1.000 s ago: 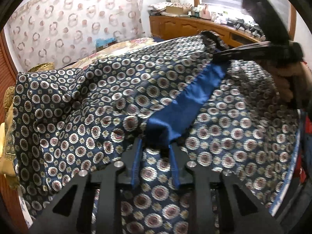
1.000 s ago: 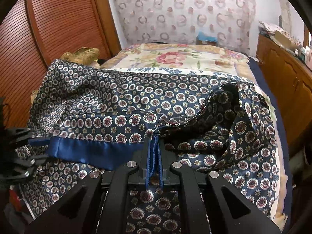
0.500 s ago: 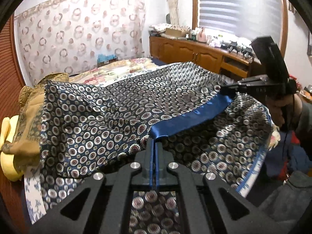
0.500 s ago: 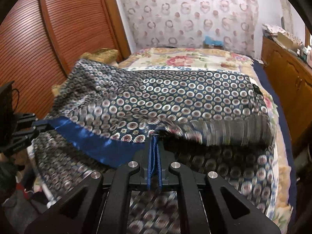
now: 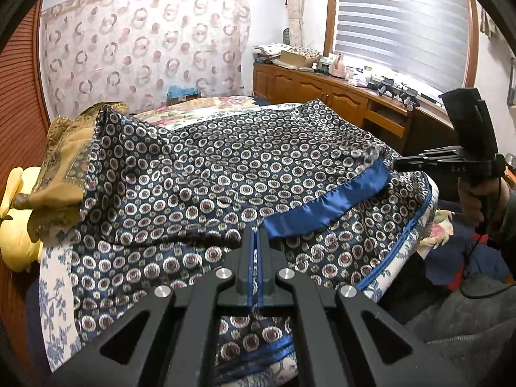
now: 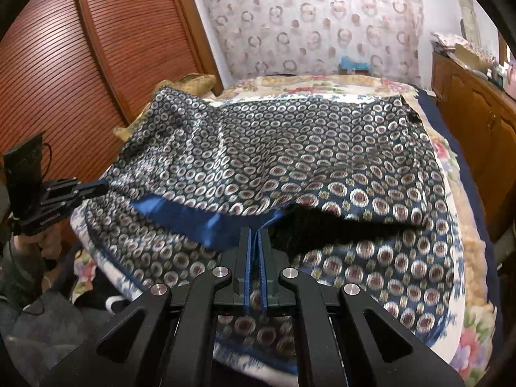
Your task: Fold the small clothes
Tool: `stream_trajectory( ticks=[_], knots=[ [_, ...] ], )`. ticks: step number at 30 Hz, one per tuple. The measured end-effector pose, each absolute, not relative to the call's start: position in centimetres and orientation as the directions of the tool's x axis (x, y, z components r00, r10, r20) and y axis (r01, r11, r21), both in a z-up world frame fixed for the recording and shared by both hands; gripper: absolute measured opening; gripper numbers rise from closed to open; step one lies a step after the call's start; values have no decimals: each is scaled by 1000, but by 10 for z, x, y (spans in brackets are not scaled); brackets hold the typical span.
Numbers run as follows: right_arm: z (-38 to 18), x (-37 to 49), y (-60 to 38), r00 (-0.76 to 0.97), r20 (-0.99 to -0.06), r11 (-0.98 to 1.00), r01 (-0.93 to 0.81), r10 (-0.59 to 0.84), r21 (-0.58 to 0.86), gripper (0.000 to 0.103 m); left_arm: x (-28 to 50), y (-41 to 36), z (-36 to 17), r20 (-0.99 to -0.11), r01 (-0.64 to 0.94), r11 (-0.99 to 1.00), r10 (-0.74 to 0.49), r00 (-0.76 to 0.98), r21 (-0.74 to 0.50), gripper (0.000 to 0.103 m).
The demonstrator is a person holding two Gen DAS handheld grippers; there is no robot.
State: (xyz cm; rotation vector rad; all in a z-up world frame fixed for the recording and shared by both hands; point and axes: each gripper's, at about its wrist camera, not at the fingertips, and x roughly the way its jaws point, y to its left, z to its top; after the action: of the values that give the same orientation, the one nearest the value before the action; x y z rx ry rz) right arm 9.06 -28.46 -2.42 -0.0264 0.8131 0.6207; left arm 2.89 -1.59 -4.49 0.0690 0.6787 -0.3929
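A navy garment with a circle pattern (image 5: 225, 167) and a plain blue satin band (image 5: 325, 206) lies spread over the bed, its near part lifted. My left gripper (image 5: 256, 232) is shut on the band's left end. My right gripper (image 6: 254, 232) is shut on the band's other end; it also shows in the left wrist view (image 5: 398, 164) at the right. The left gripper shows in the right wrist view (image 6: 100, 188) at the left. The garment (image 6: 290, 154) hangs slack between them, over another layer of patterned cloth (image 6: 403, 258).
A floral bedspread (image 6: 322, 84) covers the bed. Gold and yellow pillows (image 5: 58, 161) lie at the left. A wooden sideboard (image 5: 338, 96) with clutter stands right of the bed. A louvred wooden wardrobe (image 6: 80, 64) stands on the left.
Both grippers have pulled back and apart toward the bed's near edge, and the left one has shut on the blue band. The garment has spread out flatter over the bed.
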Motion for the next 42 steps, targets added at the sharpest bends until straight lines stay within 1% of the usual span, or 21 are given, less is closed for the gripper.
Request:
stream_trajectory(
  ticks=[2,5,7,9,11,12,13,16,19,24,27,30,31,32,34,39,42],
  knots=[
    [-28,85,-288,533,-695,835,-520,483,181,2,30,-15,-46,-626,362,929,-327,708,-76,0],
    [-29,87,-298,555,-690,853,-490,465,181,2,35,-12,-51,-634,346,934,-323,703,-93,9],
    [-26,90,-310,585,-678,871,-459,445,176,2,38,-5,-53,-635,325,941,-307,709,-92,20],
    [-24,94,-320,607,-672,885,-433,425,169,6,41,4,-54,-635,297,950,-288,717,-96,25],
    [-22,98,-328,633,-667,902,-405,393,148,17,44,16,-55,-635,259,961,-259,728,-96,34],
    [-21,101,-334,646,-664,912,-386,377,141,20,45,22,-55,-632,239,967,-242,736,-92,38],
    [-21,103,-339,651,-662,915,-377,370,141,22,47,30,-56,-630,209,974,-214,747,-83,38],
    [-23,111,-350,670,-666,933,-340,328,118,36,55,48,-56,-634,144,987,-152,758,-64,39],
    [-27,121,-358,674,-675,944,-312,301,108,40,65,64,-55,-632,96,994,-112,767,-60,39],
    [-34,138,-365,674,-692,957,-274,258,90,44,85,86,-60,-635,11,999,-34,771,-40,39],
    [-38,146,-368,669,-700,961,-259,250,95,46,93,92,-65,-626,17,998,-50,778,-59,39],
    [-41,152,-368,662,-709,964,-248,241,96,48,101,96,-72,-638,9,998,-44,769,-58,33],
    [-43,154,-367,660,-713,965,-243,236,95,48,103,96,-75,-644,4,999,-35,764,-49,27],
    [-45,157,-367,655,-719,967,-238,232,95,49,104,95,-76,-644,13,999,-43,764,-50,23],
    [-49,160,-365,649,-729,970,-228,216,84,49,105,90,-78,-647,40,998,-60,760,-47,19],
    [-60,165,-362,642,-745,976,-213,181,54,49,108,78,-80,-652,66,998,-52,756,-2,18],
    [-62,164,-360,645,-745,976,-214,171,38,49,113,79,-81,-662,42,999,-17,749,23,18]
  ],
)
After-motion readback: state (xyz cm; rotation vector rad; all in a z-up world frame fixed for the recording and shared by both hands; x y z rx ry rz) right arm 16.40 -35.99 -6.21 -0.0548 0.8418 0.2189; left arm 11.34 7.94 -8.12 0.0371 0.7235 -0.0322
